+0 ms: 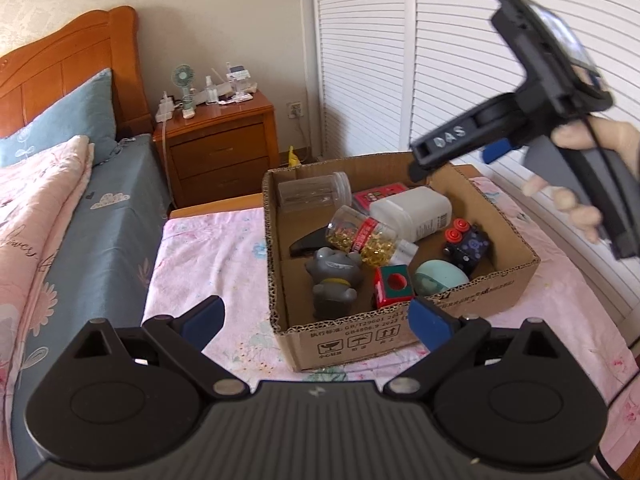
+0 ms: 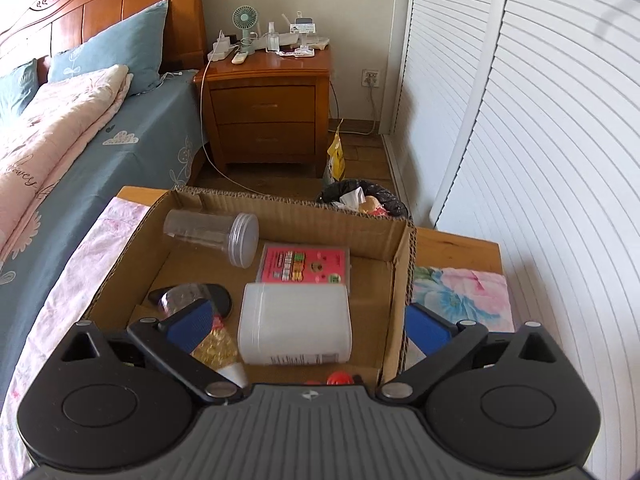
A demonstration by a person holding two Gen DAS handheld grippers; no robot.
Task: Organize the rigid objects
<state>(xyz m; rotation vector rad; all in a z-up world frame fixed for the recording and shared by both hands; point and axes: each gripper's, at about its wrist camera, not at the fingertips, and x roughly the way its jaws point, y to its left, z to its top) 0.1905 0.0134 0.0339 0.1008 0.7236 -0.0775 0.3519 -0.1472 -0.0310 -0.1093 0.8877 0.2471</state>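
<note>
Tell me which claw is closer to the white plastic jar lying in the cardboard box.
Right. The right claw hangs open directly above the white plastic jar inside the cardboard box. The left claw, also open, stays outside the box, in front of its near wall.

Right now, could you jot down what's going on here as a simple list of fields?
place: bedroom, cardboard box on a floral-covered surface
box contents: white jar, empty clear jar, pink case, grey toy figure, all lying loose
left gripper: open, empty, short of the box's near wall
right gripper: open, empty, above the box
</note>
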